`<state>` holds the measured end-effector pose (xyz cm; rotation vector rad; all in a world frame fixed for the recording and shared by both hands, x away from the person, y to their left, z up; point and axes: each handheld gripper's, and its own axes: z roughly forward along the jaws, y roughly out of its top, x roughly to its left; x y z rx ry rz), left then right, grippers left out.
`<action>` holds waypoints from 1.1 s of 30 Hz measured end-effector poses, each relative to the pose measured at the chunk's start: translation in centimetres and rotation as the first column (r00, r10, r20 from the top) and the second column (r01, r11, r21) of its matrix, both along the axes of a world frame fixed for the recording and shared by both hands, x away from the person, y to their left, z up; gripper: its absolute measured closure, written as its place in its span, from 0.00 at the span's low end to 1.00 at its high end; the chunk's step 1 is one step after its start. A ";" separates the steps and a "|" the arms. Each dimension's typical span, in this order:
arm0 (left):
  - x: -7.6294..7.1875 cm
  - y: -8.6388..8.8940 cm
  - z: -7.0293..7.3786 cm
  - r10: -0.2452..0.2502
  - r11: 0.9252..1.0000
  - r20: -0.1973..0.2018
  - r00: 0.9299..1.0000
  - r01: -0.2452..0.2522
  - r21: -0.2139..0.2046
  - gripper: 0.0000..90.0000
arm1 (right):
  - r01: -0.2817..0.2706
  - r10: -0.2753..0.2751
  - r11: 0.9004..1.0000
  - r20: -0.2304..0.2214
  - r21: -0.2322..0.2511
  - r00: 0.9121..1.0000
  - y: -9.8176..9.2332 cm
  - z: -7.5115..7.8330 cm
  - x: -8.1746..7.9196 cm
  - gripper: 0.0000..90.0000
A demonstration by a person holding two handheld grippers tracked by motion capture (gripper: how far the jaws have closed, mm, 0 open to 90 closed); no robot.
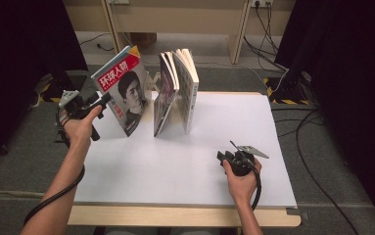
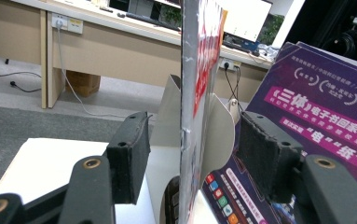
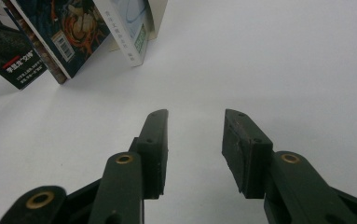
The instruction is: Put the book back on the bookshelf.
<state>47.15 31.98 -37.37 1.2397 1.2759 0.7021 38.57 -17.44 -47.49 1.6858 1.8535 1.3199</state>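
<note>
A magazine (image 1: 122, 92) with a red masthead and a portrait on its cover stands tilted at the table's left rear, its lower corner on the white tabletop (image 1: 175, 161). My left gripper (image 1: 105, 100) is at the magazine's left edge. In the left gripper view the magazine's edge (image 2: 189, 93) runs upright between the jaws of my left gripper (image 2: 190, 156), with a gap on each side, so the gripper is open. My right gripper (image 1: 222, 157) rests low on the table at the front right, open with nothing between the jaws of that gripper (image 3: 195, 140).
Two books (image 1: 166, 93) (image 1: 187, 88) stand leaning together right of the magazine; a purple cover (image 2: 316, 121) shows close by in the left gripper view. The lower corners of books (image 3: 69, 37) lie far ahead of the right gripper. Desks and cables sit behind the table.
</note>
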 end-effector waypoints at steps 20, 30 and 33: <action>-1.9 0.8 -1.0 -0.021 1.000 -0.023 1.000 0.021 -0.005 0.46 | -0.002 0.002 1.000 -0.002 0.001 1.000 0.2 0.0 0.0 0.68; -2.6 0.8 -1.6 -0.028 1.000 -0.034 0.999 0.028 0.003 0.46 | -0.002 0.002 1.000 -0.001 0.000 1.000 0.3 0.0 0.0 0.68; -2.8 0.8 -1.7 -0.028 1.000 -0.036 0.999 0.029 0.003 0.46 | -0.004 0.004 1.000 -0.002 -0.004 1.000 0.3 0.0 0.0 0.68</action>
